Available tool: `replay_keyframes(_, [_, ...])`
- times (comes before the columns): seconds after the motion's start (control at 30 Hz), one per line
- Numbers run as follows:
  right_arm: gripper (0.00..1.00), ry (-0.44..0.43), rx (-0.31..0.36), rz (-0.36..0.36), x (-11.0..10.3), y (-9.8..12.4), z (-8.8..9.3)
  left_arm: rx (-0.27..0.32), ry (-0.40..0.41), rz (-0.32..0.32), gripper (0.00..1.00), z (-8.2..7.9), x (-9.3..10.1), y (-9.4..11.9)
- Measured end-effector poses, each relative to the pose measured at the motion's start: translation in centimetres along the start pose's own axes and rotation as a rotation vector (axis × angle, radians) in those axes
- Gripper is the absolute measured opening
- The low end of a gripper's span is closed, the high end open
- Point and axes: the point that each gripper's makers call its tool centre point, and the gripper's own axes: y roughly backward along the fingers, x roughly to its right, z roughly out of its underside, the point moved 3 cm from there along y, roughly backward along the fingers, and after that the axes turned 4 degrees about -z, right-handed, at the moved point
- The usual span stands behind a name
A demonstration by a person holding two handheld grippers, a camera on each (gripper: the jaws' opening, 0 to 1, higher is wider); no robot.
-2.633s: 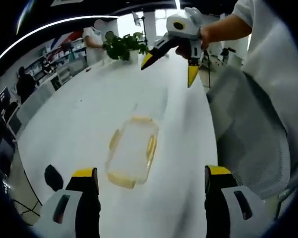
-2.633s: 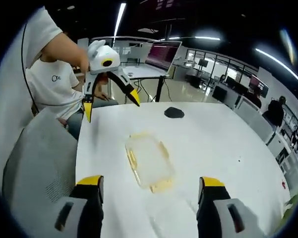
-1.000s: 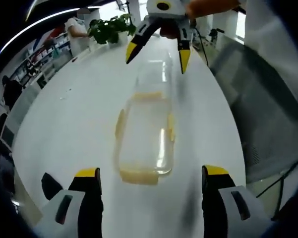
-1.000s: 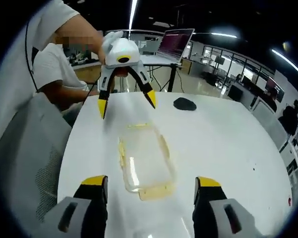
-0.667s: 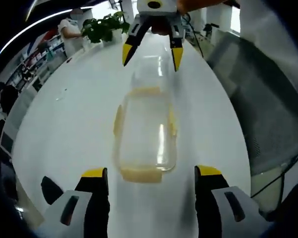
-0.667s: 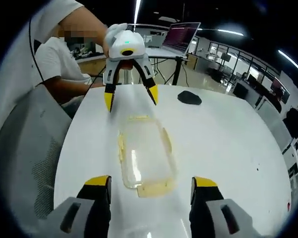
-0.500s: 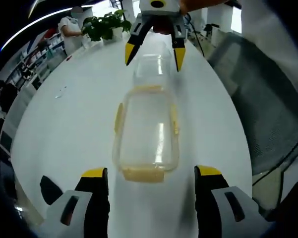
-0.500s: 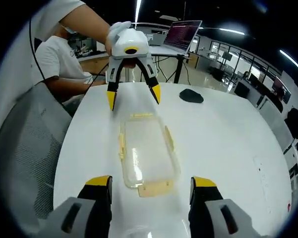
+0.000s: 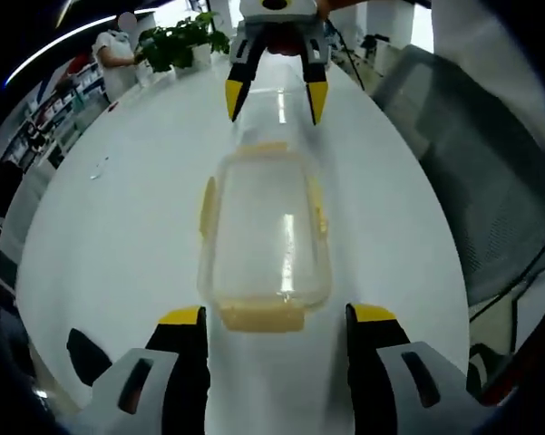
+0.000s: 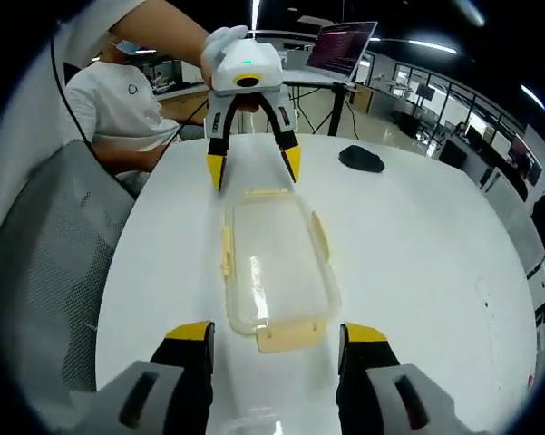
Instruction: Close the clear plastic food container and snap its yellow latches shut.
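The container lay on the white table with its long axis running straight from one gripper to the other. The left gripper and right gripper faced each other, jaws apart, each just short of an end latch, neither touching it
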Motion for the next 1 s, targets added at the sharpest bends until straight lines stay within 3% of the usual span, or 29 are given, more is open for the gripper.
replay_keyframes(0.47, [0.53,-0.009,-0.012,-0.020,0.6,-0.7,0.1,-0.006,0.006,0.025,0.55,0.1,-0.2,-0.8])
replay_keyframes(1.0, [0.49,0.011,-0.072,-0.052,1.3,-1.8,0.6,-0.015,0.019,0.047,0.49,0.4,-0.4,-1.1])
